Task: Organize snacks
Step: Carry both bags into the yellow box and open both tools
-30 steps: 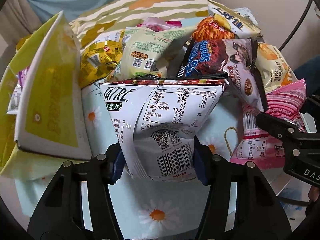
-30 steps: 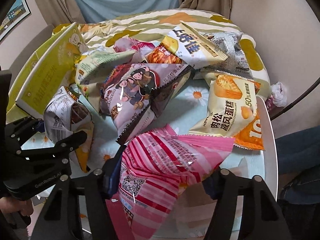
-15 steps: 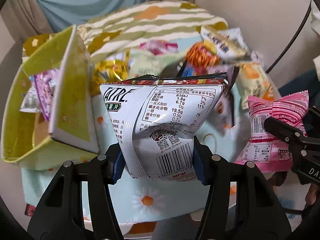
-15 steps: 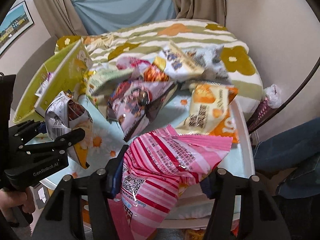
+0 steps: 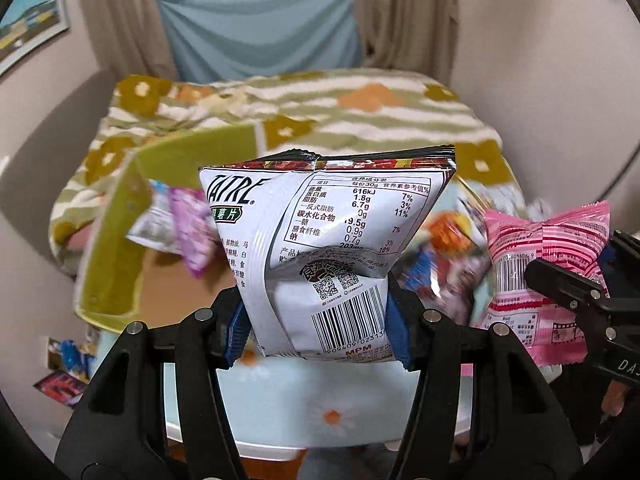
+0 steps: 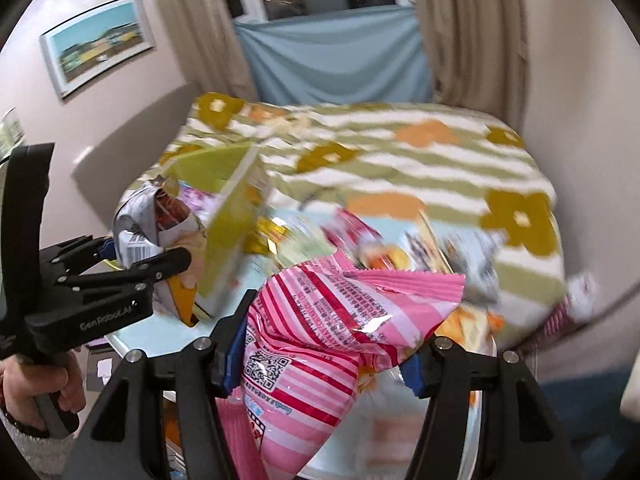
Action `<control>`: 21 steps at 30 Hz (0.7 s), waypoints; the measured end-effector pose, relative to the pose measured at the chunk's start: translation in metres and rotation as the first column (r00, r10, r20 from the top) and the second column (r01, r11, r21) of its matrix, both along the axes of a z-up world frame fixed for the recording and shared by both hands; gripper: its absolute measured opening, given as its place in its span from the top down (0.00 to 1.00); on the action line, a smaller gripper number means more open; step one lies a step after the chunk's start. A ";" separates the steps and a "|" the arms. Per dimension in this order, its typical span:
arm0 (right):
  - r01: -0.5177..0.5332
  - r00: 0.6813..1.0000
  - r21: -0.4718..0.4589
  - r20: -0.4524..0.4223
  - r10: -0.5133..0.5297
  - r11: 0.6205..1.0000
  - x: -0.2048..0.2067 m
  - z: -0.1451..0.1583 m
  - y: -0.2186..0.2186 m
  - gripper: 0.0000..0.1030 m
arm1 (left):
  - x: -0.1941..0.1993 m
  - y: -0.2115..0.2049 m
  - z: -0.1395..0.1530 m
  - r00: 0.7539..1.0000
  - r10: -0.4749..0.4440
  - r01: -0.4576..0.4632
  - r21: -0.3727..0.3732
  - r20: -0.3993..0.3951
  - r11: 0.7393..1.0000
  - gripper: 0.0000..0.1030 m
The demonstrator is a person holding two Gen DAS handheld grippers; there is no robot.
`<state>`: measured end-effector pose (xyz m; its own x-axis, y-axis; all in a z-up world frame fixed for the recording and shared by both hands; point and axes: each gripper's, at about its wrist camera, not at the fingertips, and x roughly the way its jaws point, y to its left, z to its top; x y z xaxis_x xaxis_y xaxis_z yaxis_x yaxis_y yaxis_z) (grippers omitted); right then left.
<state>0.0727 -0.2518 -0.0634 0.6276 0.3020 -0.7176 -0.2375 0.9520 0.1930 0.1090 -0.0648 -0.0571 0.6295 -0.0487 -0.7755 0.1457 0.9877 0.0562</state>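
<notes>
Left wrist view: left tool (image 5: 316,320) clamps white crinkly chip bag (image 5: 324,240); yellow-green cardboard box (image 5: 120,216) lies up-left, nearer this hand. Right tool (image 6: 326,354) grips pink striped snack pkt (image 6: 332,328).

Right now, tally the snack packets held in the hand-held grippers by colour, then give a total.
White packet, in the left hand-held gripper: 1
Pink striped packet, in the right hand-held gripper: 1
Total held: 2

snack pile (image 6: 384,248) blurred, box (image 5: 120,216) interior half-hidden
</notes>
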 end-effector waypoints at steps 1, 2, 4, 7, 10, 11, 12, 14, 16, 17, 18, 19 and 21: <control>-0.019 1.000 0.000 0.012 0.019 1.000 0.004 0.005 0.008 0.45 | 0.003 0.010 0.006 1.000 0.012 -0.012 0.007 0.011 1.000 0.46; -0.038 0.999 0.003 0.024 0.038 0.999 0.009 0.011 0.017 0.45 | 0.007 0.019 0.010 1.000 0.021 -0.021 0.011 0.017 1.000 0.46; -0.077 0.996 0.020 0.040 0.076 0.997 0.020 0.020 0.036 0.45 | 0.016 0.043 0.016 0.999 0.042 -0.043 0.017 0.021 0.999 0.46; -0.130 0.990 0.047 0.059 0.127 0.990 0.038 0.029 0.068 0.45 | 0.030 0.080 0.017 0.997 0.082 -0.082 0.036 0.012 0.996 0.46; -0.174 0.983 0.081 0.066 0.169 0.982 0.059 0.031 0.102 0.45 | 0.045 0.119 0.008 0.993 0.117 -0.116 0.049 -0.014 0.992 0.46; -0.182 0.982 0.088 0.063 0.177 0.979 0.065 0.030 0.111 0.45 | 0.050 0.130 0.004 0.992 0.126 -0.125 0.049 -0.025 0.991 0.46; -0.194 0.980 0.097 0.058 0.189 0.976 0.073 0.027 0.125 0.45 | 0.056 0.141 -0.001 0.990 0.134 -0.132 0.050 -0.038 0.990 0.46; -0.206 0.978 0.100 0.041 0.203 0.974 0.087 0.020 0.143 0.45 | 0.066 0.163 -0.014 0.988 0.143 -0.140 0.060 -0.060 0.988 0.46; -0.212 0.977 0.091 0.023 0.211 0.973 0.101 0.011 0.165 0.45 | 0.079 0.179 -0.033 0.986 0.141 -0.133 0.085 -0.089 0.987 0.46; -0.212 0.977 0.086 0.013 0.212 0.973 0.107 0.007 0.173 0.45 | 0.085 0.186 -0.043 0.985 0.133 -0.123 0.092 -0.111 0.988 0.46; -0.211 0.977 0.081 0.001 0.211 0.974 0.112 0.002 0.181 0.45 | 0.089 0.189 -0.050 0.984 0.124 -0.113 0.089 -0.126 0.990 0.46; -0.207 0.978 0.075 -0.018 0.209 0.975 0.118 -0.004 0.191 0.45 | 0.094 0.193 -0.058 0.983 0.111 -0.100 0.079 -0.144 0.992 0.46; -0.196 0.979 0.057 -0.052 0.199 0.979 0.127 -0.015 0.202 0.45 | 0.099 0.195 -0.071 0.980 0.108 -0.094 0.086 -0.167 0.992 0.38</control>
<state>0.1992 -0.0495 -0.0789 0.5103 0.4533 -0.7308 -0.4074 0.8758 0.2587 0.2078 0.1304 -0.1280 0.4861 0.0728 -0.8708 0.0594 0.9915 0.1161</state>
